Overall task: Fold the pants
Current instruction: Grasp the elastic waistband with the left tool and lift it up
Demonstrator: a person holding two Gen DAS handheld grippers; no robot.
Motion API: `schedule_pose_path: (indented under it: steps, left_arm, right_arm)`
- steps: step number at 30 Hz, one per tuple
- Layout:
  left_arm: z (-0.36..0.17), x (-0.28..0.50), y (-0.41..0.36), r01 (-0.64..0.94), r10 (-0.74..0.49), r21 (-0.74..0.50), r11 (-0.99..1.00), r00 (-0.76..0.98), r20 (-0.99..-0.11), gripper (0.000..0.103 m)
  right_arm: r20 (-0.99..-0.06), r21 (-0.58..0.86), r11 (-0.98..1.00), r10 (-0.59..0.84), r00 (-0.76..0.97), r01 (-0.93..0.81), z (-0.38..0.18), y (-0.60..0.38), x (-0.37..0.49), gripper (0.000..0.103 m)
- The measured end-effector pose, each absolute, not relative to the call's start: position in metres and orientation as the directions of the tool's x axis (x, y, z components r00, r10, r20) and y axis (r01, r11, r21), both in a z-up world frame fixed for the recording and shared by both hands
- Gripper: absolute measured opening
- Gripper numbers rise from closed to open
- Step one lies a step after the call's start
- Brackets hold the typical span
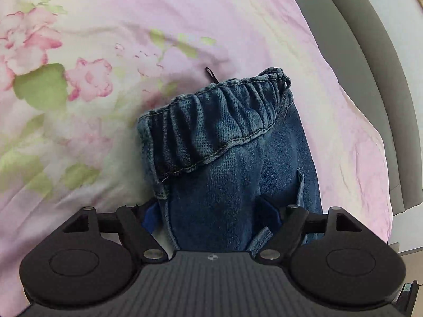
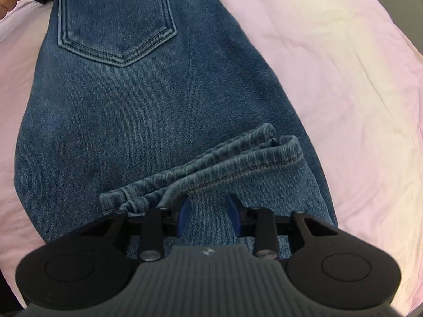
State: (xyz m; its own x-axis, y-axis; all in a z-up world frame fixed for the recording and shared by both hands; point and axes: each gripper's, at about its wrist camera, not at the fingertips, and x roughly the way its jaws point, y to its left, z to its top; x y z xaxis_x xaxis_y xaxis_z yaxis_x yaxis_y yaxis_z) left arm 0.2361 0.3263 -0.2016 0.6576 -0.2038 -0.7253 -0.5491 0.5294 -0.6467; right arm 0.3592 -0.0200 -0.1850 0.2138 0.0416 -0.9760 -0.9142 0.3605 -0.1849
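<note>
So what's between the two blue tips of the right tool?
In the right wrist view, the right tool stands open, and only the jeans lie between its tips, just behind the leg hems.

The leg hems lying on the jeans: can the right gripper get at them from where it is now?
Probably yes. The right gripper stands open just short of the leg hems, which lie uncovered on the jeans.

No legible text — none anywhere.
</note>
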Motion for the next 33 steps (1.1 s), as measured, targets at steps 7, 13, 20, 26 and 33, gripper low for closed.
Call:
schedule_pose_path:
  steps: [7, 13, 20, 26, 33]
  left_arm:
    - [-0.194, 0.233, 0.325, -0.539, -0.174, -0.647, 0.539, 0.680, -0.712, 0.062]
    - [-0.159, 0.222, 0.309, -0.459, -0.122, -0.631, 0.625, 0.741, -0.660, 0.055]
    - [-0.082, 0.225, 0.263, -0.307, -0.103, -0.574, 0.759, 0.814, -0.572, 0.053]
    - [-0.017, 0.242, 0.189, -0.198, -0.077, -0.405, 0.893, 0.818, -0.569, 0.052]
    - [0.023, 0.261, 0.053, -0.059, 0.006, -0.075, 0.995, 0.822, -0.570, 0.052]
  right_arm:
    - [-0.975, -0.202, 0.372, 0.012, 0.223, -0.906, -0.187, -0.009, 0.361, 0.030]
    - [-0.968, -0.218, 0.403, 0.024, 0.248, -0.889, -0.181, -0.017, 0.355, 0.030]
    - [-0.957, -0.222, 0.470, 0.064, 0.283, -0.854, -0.167, -0.035, 0.352, 0.035]
    - [-0.935, -0.225, 0.551, 0.108, 0.337, -0.803, -0.138, -0.082, 0.347, 0.040]
    - [-0.916, -0.217, 0.658, 0.117, 0.383, -0.721, -0.119, -0.169, 0.330, 0.040]
